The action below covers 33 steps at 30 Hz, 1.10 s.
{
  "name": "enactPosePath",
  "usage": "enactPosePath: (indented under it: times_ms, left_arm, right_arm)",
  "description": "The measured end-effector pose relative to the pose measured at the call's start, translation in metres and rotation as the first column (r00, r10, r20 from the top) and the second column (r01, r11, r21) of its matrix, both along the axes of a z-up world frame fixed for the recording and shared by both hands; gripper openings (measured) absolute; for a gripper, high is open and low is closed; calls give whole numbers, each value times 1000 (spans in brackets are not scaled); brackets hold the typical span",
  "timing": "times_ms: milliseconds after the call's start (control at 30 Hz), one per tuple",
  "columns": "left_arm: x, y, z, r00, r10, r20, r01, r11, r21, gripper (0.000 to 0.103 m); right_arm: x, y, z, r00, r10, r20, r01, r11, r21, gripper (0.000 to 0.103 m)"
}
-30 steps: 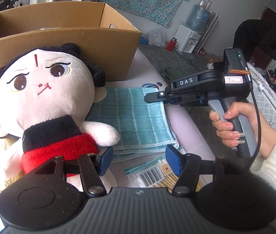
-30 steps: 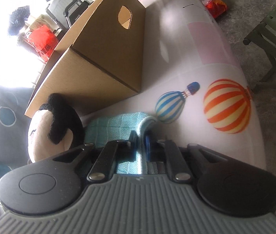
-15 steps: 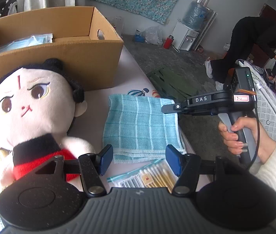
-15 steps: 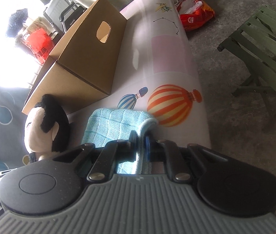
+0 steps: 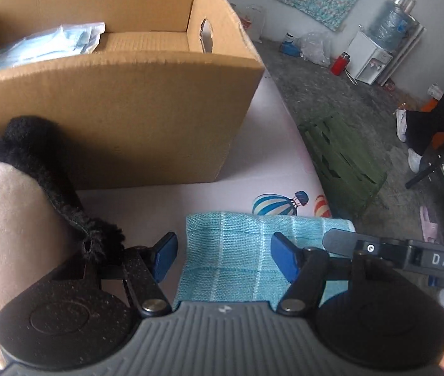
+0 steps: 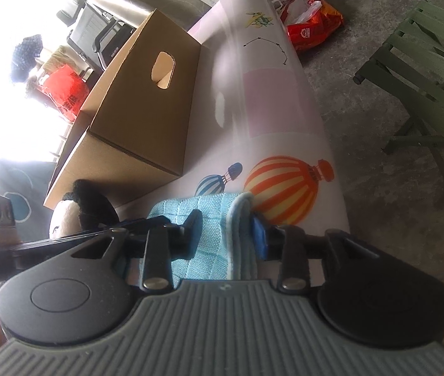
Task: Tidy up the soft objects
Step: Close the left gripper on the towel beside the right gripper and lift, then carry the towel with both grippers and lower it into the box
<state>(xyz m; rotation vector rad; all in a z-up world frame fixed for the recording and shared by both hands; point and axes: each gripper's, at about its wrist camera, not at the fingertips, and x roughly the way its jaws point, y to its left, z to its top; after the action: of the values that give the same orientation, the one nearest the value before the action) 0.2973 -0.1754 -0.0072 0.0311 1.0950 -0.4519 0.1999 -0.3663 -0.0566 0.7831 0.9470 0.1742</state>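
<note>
A folded light-blue cloth (image 5: 237, 257) lies on the pink mat, right under both grippers. My left gripper (image 5: 225, 257) is open, its jaws spread over the cloth's left part. My right gripper (image 6: 226, 235) is open too, its jaws on either side of the cloth's (image 6: 209, 228) folded right edge. The right gripper shows in the left wrist view (image 5: 378, 250) at the cloth's right edge. A plush doll (image 5: 12, 213) with a pale face and black hair lies left of the cloth. The open cardboard box (image 5: 121, 100) stands behind both.
A bag of light-blue items (image 5: 46, 44) lies inside the box. The mat (image 6: 269, 94) ends at a curved edge on the right, with a green slatted stool (image 5: 341, 156) on the concrete floor beyond. A person (image 5: 441, 100) stands at the far right.
My right gripper was shut on the cloth's folded edge and is now open around it. My left gripper moved forward and right, from beside the doll to over the cloth.
</note>
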Motion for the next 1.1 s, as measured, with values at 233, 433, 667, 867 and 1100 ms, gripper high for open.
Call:
enactPosePath:
  times_ms: [233,433,667,867,1100]
  left_arm:
    - [5,6,-19,999,49,20,-48,998,-41,7]
    - [-20,22,-3,995,11,101,-1,995,-102,7]
    - [-64,48,55,970,-36,240,74,985,-154,7]
    - [-76,84,110,945,5,327,62,979,-194,7]
    - [-20,108,151,923,69,377,0,983,-182,7]
  right_arm:
    - [-6,5,-4,999,-37,30,38,999,-21,9]
    - [-21,8,15,996,-18,88,18,1000,-7,9]
    - [-42,26,82,970,45,240,-42,999,-15,9]
    - [-23,54,142,934,111,340,-105,994,-37,9]
    - [72,83,194,919,166,358,-116,981,-157,9]
